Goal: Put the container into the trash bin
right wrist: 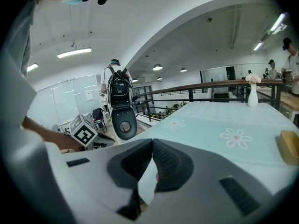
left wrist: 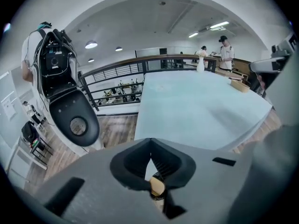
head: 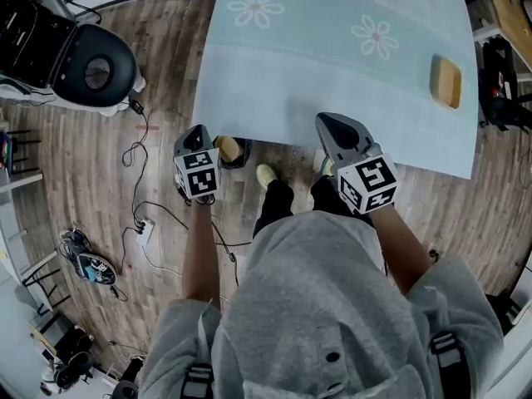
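You are holding left gripper (head: 198,130), jaws together, empty, near trash bin (head: 243,159) containing tan container (head: 226,148); right gripper (right wrist: 152,142) likewise closed, empty.

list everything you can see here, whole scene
table: one, pale blue cloth with two flower prints, ahead
container: one, tan, near the table's right edge
trash bin: one, black, on the floor by the table's near edge, something tan inside
machine: one, black, on the floor at far left
cables: several, black, on the wooden floor
power strip: one, white, on the floor
vase: one, white, on a far table
left gripper: one, grey, shut, empty, by the bin
right gripper: one, grey, shut, empty, over the table's near edge
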### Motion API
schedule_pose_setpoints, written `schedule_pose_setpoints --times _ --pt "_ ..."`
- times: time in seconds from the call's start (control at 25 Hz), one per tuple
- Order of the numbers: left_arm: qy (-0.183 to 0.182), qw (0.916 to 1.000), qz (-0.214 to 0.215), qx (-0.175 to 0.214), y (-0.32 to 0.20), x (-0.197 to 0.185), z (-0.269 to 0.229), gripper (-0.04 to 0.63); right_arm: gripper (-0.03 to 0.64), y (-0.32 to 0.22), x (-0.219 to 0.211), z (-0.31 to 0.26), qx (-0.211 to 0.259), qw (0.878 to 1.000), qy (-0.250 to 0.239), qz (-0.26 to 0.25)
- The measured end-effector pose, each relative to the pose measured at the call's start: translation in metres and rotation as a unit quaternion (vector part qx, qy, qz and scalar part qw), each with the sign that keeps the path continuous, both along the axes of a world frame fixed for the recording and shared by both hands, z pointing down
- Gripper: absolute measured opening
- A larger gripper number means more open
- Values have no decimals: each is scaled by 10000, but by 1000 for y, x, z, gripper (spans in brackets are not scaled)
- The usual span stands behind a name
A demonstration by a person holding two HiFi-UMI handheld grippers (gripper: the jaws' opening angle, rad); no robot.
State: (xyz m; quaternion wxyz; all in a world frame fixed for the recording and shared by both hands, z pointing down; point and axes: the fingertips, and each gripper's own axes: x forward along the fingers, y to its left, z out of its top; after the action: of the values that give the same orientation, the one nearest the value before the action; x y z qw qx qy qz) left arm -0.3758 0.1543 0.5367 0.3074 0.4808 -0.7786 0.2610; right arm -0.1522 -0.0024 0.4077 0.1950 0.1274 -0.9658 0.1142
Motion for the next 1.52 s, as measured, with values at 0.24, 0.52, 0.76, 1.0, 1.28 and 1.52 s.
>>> schedule_pose_setpoints --times 0.24,0.52,0.76,1.0,1.28,1.52 --pt "-146 9983 555 108 -62 34 -14 20 26 -39 41 -11 123 9988 -140 452" --pt "-208 9915 1286 75 -140 98 -24 20 26 -84 114 -18 128 9939 -221 1069" --pt "-248 9791 2019 74 -211 172 -34 20 26 -120 188 -20 131 9860 -250 1641" --pt "-214 9617 2730 143 -280 256 -29 20 26 -157 268 -10 78 9757 -211 2182" --pt "-232 9363 3497 224 -354 356 -27 21 26 -190 351 1 -3 9620 -198 2724" --pt "-376 8990 4346 375 -408 447 -31 22 26 -201 410 13 -102 9499 -197 3118"
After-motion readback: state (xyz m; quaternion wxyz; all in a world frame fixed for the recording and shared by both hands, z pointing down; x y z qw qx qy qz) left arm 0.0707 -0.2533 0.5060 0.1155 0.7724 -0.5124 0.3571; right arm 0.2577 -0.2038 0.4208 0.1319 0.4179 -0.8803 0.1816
